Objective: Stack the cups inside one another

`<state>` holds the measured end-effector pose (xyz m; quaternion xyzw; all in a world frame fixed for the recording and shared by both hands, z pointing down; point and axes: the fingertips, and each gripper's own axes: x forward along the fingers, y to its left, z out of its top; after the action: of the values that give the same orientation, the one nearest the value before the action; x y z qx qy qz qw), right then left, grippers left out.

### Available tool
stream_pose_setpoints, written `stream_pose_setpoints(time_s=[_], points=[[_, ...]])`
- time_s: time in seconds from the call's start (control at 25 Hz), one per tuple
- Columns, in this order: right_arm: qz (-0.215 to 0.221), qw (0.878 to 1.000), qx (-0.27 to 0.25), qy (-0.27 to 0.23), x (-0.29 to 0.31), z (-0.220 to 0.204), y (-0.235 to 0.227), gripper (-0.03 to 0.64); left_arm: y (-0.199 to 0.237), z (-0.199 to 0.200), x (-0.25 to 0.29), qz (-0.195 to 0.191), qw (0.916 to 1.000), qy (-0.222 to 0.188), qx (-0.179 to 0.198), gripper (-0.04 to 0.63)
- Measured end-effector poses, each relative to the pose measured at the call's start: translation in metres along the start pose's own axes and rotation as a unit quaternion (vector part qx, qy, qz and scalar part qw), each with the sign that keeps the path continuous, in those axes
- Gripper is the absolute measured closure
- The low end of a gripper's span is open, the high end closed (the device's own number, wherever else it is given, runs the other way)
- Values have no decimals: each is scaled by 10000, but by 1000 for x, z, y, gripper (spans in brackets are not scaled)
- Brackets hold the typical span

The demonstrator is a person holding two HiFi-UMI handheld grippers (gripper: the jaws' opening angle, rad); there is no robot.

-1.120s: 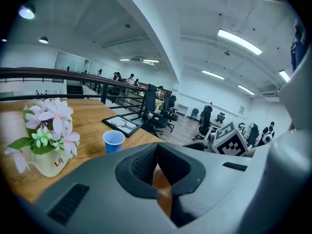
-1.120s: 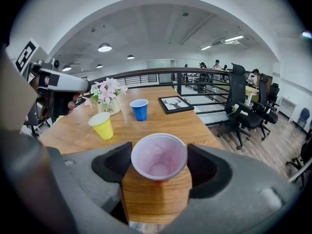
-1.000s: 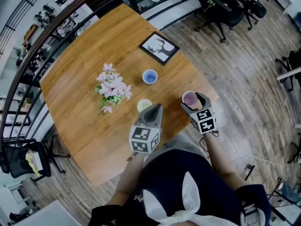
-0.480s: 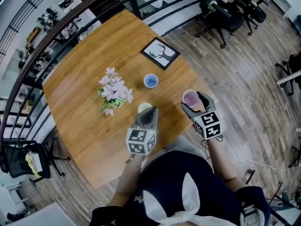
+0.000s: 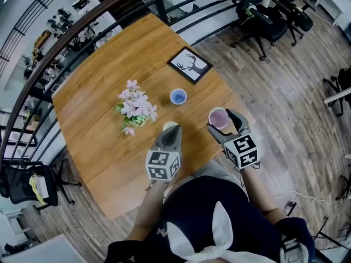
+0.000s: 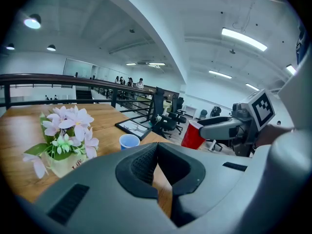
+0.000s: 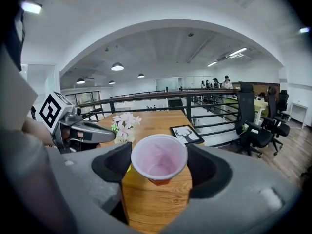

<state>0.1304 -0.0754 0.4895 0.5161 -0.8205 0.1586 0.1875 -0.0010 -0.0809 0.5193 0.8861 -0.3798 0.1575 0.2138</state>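
My right gripper (image 5: 222,119) is shut on a red cup (image 5: 218,117) with a pale pink inside and holds it upright above the table's right corner. In the right gripper view the red cup (image 7: 159,159) sits between both pads. A blue cup (image 5: 178,97) stands upright mid-table, also seen as the blue cup (image 6: 129,142) in the left gripper view. A yellow cup (image 5: 170,126) peeks out just beyond the tip of my left gripper (image 5: 174,130), whose jaws are together with nothing in them.
A vase of pink flowers (image 5: 136,106) stands left of the cups. A black-framed deer picture (image 5: 190,64) lies at the far side. The wooden table (image 5: 98,86) ends near a railing (image 5: 82,15); office chairs (image 5: 263,15) stand beyond on the floor.
My right gripper has lifted the red cup higher and drifted slightly left. The left gripper has edged forward, covering more of the yellow cup.
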Motion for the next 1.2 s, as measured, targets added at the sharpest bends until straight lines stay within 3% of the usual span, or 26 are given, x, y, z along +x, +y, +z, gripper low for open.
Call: stream_pose_setpoints(time_s=[0.32,0.8,1.2], points=[[193,9997,-121,-95,16,15,7,267,11,2,-6,169,9998,-65,-70,578],[597,9954,-613,-422,66,72,27,267,42,5,-23,560,9979,-197,-245,578],[767,9919,-847,-551,104,104,36,267,57,6,-25,630,9974,-191,-304,578]])
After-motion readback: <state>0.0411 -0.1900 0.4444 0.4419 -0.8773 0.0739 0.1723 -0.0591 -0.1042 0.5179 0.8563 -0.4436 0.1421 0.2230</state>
